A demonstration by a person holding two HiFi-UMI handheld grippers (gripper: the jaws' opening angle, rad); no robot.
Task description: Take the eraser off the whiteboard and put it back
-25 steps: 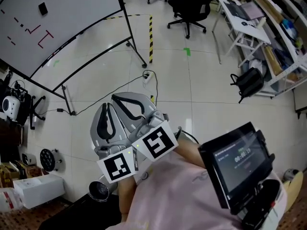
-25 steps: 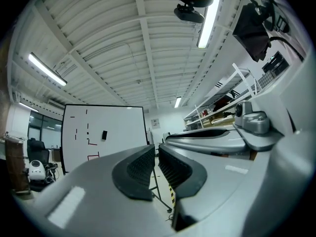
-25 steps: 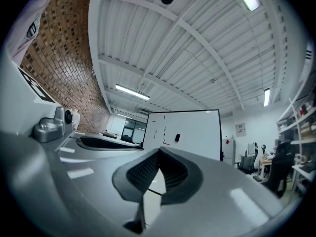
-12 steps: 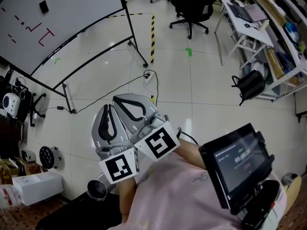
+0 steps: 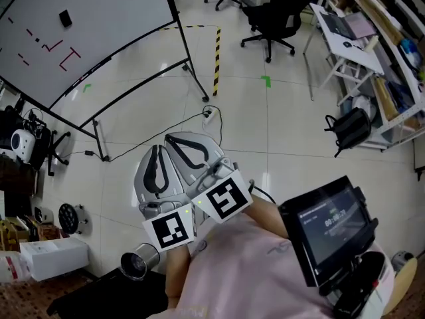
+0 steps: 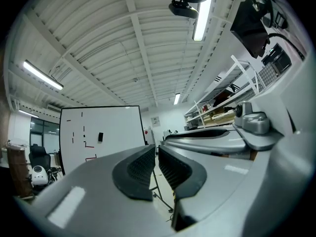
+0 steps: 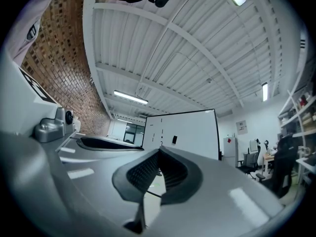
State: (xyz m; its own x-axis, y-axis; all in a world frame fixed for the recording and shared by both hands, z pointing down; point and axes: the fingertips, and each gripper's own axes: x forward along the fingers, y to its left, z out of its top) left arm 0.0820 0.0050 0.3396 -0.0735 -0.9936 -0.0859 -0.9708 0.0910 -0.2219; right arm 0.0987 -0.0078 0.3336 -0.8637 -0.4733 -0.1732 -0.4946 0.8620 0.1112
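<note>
The left gripper (image 6: 156,154) and right gripper (image 7: 159,154) lie side by side at lower centre of the head view, both aimed toward the upper left. Each has its jaws clenched with nothing between them.

The eraser (image 5: 65,18) is a small dark block stuck on the whiteboard (image 5: 113,12) at the upper left, just above the red marks and well apart from both grippers. In the right gripper view it shows just above the jaw tips; in the left gripper view it is left of them.

Between grippers and board lies an open stretch of floor (image 5: 265,131) – pale glossy tile. Crossing it are the board's black frame, a leg (image 5: 198,85) slanting toward centre, and a cable (image 5: 159,126) running to a plug strip near mid-frame. A yellow-black tape strip (image 5: 217,57) runs up the top centre.

The edges are crowded: a chair (image 5: 275,18) at the top right, a desk (image 5: 345,35) and shelves down the right side, a box (image 5: 50,258) among gear at the lower left. A screen (image 5: 329,224) fills the lower right corner.
</note>
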